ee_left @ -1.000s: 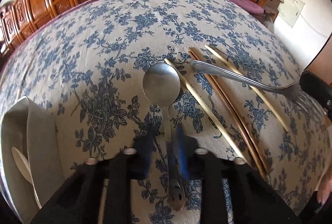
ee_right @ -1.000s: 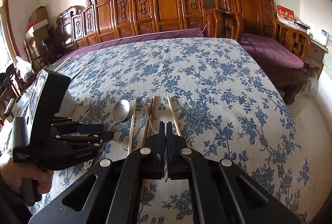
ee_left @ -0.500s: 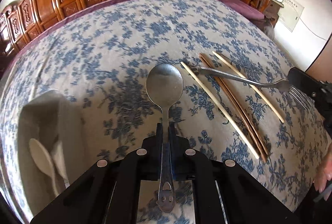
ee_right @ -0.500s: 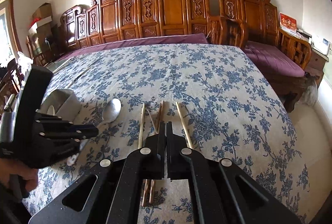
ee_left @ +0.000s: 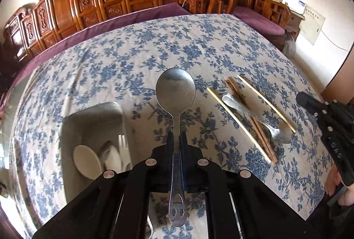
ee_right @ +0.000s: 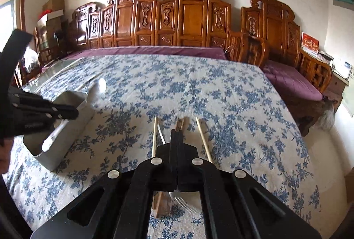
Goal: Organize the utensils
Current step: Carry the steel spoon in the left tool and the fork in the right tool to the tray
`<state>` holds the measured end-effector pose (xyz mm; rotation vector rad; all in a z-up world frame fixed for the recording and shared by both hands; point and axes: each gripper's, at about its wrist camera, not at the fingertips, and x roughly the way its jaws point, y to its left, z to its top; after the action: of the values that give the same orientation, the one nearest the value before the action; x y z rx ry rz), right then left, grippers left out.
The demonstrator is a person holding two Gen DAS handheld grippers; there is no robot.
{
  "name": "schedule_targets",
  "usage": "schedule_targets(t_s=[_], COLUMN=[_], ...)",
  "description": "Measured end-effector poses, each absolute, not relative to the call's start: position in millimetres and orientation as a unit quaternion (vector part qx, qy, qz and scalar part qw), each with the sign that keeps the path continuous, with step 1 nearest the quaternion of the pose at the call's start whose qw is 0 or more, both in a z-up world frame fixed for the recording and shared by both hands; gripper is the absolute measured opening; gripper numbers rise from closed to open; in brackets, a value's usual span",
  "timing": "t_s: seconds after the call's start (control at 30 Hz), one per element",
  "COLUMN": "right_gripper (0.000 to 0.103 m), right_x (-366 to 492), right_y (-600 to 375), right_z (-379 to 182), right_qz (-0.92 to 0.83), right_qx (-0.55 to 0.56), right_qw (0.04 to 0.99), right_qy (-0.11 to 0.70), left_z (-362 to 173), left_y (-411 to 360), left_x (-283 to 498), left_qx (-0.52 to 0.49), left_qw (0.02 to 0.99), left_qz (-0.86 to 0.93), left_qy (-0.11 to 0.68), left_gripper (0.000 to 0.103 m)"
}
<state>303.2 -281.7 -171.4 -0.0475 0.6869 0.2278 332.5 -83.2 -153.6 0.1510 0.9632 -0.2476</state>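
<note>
Carved wooden benches with purple cushions line the wall behind a table [ee_left: 93, 75] draped in blue-flowered cloth. At the left stands a metal bin [ee_left: 93, 119] holding pale spoons and a fork. Above the cloth just right of it, the left tool [ee_left: 176, 139] is clamped on the handle of a steel spoon [ee_left: 175, 93], bowl pointing away. Further right, a fork [ee_left: 250, 115] lies across wooden chopsticks [ee_left: 239, 126] on the cloth. The right tool [ee_right: 177, 139] hovers over them, its fingers pressed together on nothing.
</note>
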Motion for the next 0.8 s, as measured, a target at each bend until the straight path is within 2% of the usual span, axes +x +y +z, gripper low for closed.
schedule_targets(t_s=[0.27, 0.3, 0.37, 0.47, 0.8], right_gripper=[0.002, 0.005, 0.020, 0.036, 0.040], right_x=[313, 314, 316, 317, 318], right_y=[-298, -298, -297, -296, -295], right_z=[-198, -204, -211, -222, -248], right_qz=[0.107, 0.106, 0.113, 0.114, 0.119], right_qx=[-0.024, -0.030, -0.042, -0.056, -0.081], right_qw=[0.917, 0.914, 0.909, 0.901, 0.881], right_qy=[0.382, 0.390, 0.399, 0.415, 0.451], left_z=[-158, -160, -162, -165, -176], left_y=[-72, -71, -72, -75, -95], left_x=[313, 310, 306, 302, 292], left_qx=[0.055, 0.052, 0.047, 0.037, 0.034], left_qw=[0.876, 0.876, 0.876, 0.876, 0.866], left_qz=[-0.133, -0.137, -0.146, -0.161, -0.203], left_qy=[0.460, 0.460, 0.457, 0.453, 0.456], left_gripper=[0.005, 0.005, 0.005, 0.005, 0.005])
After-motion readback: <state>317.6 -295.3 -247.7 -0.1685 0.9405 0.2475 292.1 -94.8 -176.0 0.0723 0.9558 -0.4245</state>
